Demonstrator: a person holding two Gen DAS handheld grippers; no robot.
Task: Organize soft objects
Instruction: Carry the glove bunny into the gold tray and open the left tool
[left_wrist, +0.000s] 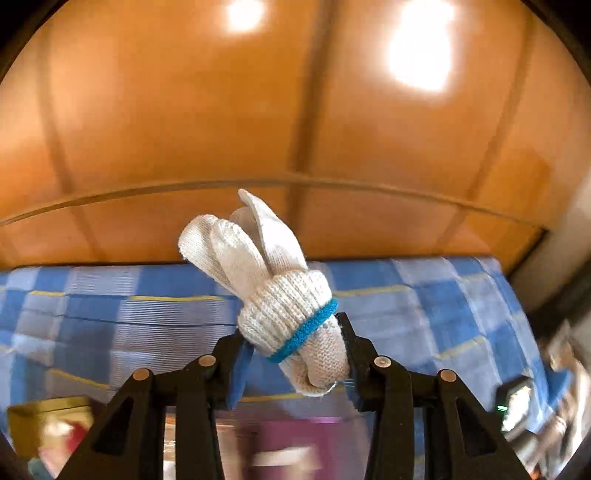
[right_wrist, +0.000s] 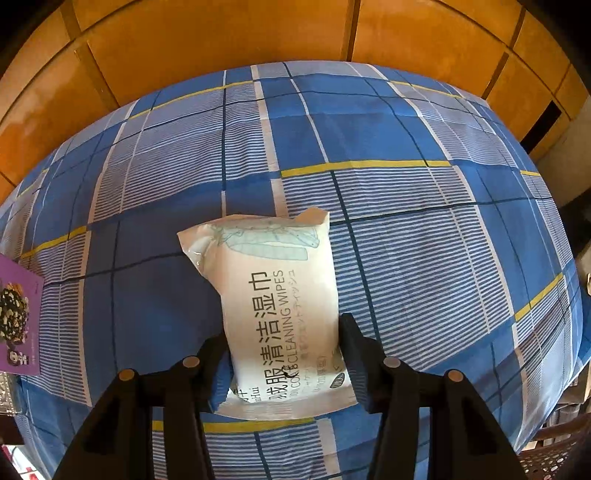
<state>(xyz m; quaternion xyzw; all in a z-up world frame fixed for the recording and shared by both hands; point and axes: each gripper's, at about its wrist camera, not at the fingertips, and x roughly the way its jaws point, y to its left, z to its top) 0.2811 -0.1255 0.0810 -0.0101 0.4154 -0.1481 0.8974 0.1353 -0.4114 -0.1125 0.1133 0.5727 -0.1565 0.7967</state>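
In the left wrist view a rolled pair of white knit gloves (left_wrist: 288, 306) with a blue cuff band sticks up between the fingers of my left gripper (left_wrist: 291, 332), which is shut on its lower end, above the blue checked cloth (left_wrist: 110, 314). In the right wrist view a white pack of cleaning wipes (right_wrist: 277, 306) lies lengthwise between the fingers of my right gripper (right_wrist: 282, 332). Both pads press on the pack's sides over the checked cloth (right_wrist: 406, 240).
An orange wooden panel wall (left_wrist: 184, 110) rises behind the cloth. A purple packet (right_wrist: 18, 317) lies at the cloth's left edge. A yellow tin (left_wrist: 48, 424) and a blurred purple item (left_wrist: 295, 435) show low in the left wrist view. Brown lattice furniture (right_wrist: 554, 454) stands at the lower right.
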